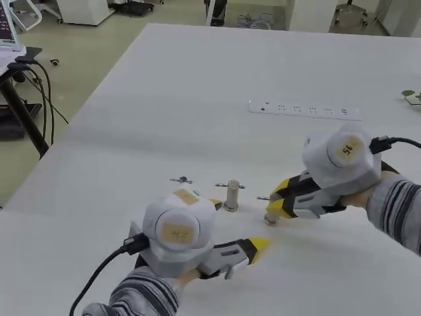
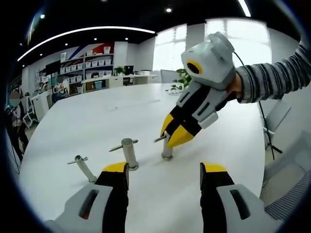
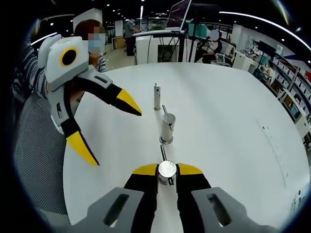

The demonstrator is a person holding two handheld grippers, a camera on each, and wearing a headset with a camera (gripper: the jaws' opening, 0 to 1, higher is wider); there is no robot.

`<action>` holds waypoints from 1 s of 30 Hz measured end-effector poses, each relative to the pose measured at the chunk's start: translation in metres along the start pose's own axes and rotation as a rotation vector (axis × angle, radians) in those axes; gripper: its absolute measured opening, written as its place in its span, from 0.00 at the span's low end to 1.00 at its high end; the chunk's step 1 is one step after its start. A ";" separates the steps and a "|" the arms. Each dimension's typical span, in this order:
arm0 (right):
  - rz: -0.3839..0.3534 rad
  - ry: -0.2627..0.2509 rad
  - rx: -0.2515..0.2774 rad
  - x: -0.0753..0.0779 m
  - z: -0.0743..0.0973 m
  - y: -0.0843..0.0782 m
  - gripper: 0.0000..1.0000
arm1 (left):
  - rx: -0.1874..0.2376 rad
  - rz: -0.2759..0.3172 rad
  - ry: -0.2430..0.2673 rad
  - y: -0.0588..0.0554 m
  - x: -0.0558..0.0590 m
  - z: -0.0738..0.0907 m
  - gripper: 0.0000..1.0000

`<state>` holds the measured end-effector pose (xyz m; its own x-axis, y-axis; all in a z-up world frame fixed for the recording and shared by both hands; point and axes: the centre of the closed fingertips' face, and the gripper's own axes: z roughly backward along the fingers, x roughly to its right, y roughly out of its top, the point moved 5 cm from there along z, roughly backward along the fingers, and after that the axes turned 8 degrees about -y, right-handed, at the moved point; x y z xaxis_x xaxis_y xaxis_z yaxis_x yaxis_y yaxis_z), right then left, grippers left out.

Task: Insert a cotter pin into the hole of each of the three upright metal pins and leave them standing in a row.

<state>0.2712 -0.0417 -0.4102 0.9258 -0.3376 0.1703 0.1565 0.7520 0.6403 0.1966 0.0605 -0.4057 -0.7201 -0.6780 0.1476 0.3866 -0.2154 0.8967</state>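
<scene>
Three upright metal pins stand in a row on the white table (image 1: 197, 99). My right gripper (image 1: 273, 209) (image 3: 167, 170) is shut on the nearest pin (image 3: 167, 171) (image 1: 271, 217) (image 2: 166, 149), and a cotter pin (image 1: 262, 197) sticks out of its side. The middle pin (image 1: 231, 195) (image 3: 167, 127) (image 2: 129, 153) carries a cotter pin across its top. The thin far pin (image 1: 181, 179) (image 3: 157, 96) (image 2: 85, 167) has one too. My left gripper (image 1: 237, 224) (image 2: 165, 170) (image 3: 104, 126) stands open just in front of the row, holding nothing.
A white power strip (image 1: 302, 110) lies further back on the table. The table's left edge (image 1: 79, 112) drops to the floor, where a dark stand with cables (image 1: 26, 99) is. A small plant (image 1: 412, 97) sits at the far right.
</scene>
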 end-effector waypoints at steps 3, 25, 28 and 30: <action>0.003 -0.002 -0.008 0.004 -0.001 -0.002 0.09 | 0.013 0.002 -0.001 0.002 0.000 0.005 0.59; 0.021 0.032 -0.036 0.017 -0.003 -0.003 0.09 | 0.021 0.033 0.079 0.001 -0.025 0.046 0.70; 0.019 0.033 -0.037 0.018 -0.004 -0.002 0.09 | 0.015 0.027 0.088 0.000 -0.027 0.051 0.72; 0.020 0.036 -0.039 0.018 -0.004 -0.002 0.09 | 0.018 0.037 0.094 -0.001 -0.029 0.053 0.73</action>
<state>0.2887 -0.0473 -0.4112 0.9406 -0.3018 0.1552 0.1501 0.7801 0.6074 0.1866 0.1180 -0.3889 -0.6480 -0.7485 0.1412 0.4008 -0.1774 0.8988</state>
